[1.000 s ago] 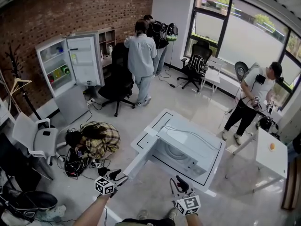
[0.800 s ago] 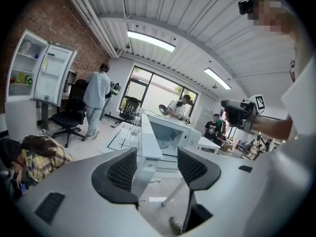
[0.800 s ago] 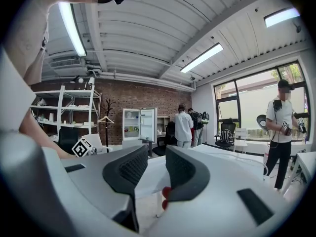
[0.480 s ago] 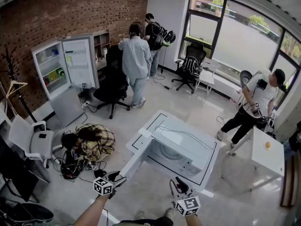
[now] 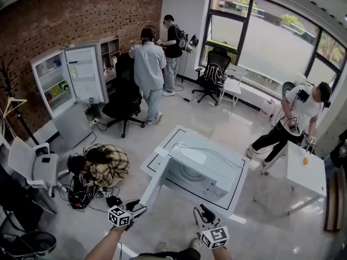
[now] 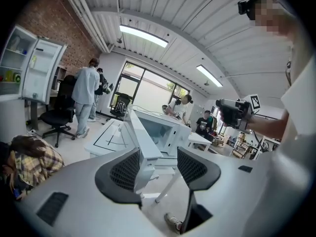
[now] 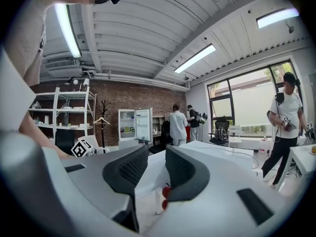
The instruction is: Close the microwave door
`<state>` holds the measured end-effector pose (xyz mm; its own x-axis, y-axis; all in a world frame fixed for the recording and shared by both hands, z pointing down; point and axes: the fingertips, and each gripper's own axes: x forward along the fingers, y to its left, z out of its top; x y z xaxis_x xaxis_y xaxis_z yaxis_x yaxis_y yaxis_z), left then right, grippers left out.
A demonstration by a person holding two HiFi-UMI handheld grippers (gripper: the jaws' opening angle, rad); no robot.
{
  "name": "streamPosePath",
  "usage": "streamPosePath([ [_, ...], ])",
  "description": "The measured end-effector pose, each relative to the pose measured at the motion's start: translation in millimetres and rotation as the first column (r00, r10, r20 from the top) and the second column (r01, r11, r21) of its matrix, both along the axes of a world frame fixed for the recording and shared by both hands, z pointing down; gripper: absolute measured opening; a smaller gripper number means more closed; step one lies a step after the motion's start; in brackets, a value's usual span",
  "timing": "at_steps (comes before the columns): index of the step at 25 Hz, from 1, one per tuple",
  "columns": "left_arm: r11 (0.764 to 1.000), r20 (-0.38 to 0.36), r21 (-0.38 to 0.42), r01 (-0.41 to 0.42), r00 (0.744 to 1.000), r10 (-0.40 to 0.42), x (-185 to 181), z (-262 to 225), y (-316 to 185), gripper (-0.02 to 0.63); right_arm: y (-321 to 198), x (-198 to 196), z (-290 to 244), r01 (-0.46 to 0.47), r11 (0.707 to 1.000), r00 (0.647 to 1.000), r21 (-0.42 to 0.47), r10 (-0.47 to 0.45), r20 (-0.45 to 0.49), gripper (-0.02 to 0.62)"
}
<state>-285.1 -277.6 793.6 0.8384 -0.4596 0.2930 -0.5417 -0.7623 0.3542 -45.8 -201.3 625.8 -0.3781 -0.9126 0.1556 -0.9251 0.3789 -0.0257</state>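
I'm looking down on a white table (image 5: pixel 172 145) in the middle of the room, its top marked with thin black rectangles. The microwave (image 5: pixel 209 167) sits on it, well toward the right of the top. Its door (image 6: pixel 143 144) hangs open, swung out toward me on the near left side, so I see it nearly edge-on and the cavity shows behind it.

My left gripper (image 5: pixel 139 206) is at the near edge of the table with its jaws wide apart and gripping nothing. The door's edge lines up in the gap, but I can't tell whether it touches. My right gripper (image 5: pixel 203 210) is near it, to the right, its jaws parted more narrowly. Nothing is held, and only the table top shows between them.

The floor (image 5: pixel 227 118) is pale and glossy. On the far left, against the brick wall (image 5: pixel 65 15), a fridge (image 5: pixel 54 85) stands with its door open. A black office chair (image 5: pixel 122 99) stands just to its right. Two people (image 5: pixel 147 64) stand beyond it, near the big windows (image 5: pixel 260 31). A plaid heap (image 5: pixel 105 164) lies on the floor left of the table. Off to the right a third person (image 5: pixel 295 118) bends beside a small white table (image 5: pixel 306 177).
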Motion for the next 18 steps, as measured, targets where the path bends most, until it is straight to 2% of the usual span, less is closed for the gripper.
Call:
streamPosePath([
  [12,0.992,0.019,-0.01,-0.122,0.992,0.122,58,8,18,0.249,14,38,5,-0.068,0.998,0.998,0.009,0.068,0.013,0.109],
  [18,0.982,0.048,-0.004,-0.19,0.981,0.19,91,5,24,0.249,19,62,2,-0.103,0.995,0.995,0.007,0.103,0.011,0.109],
])
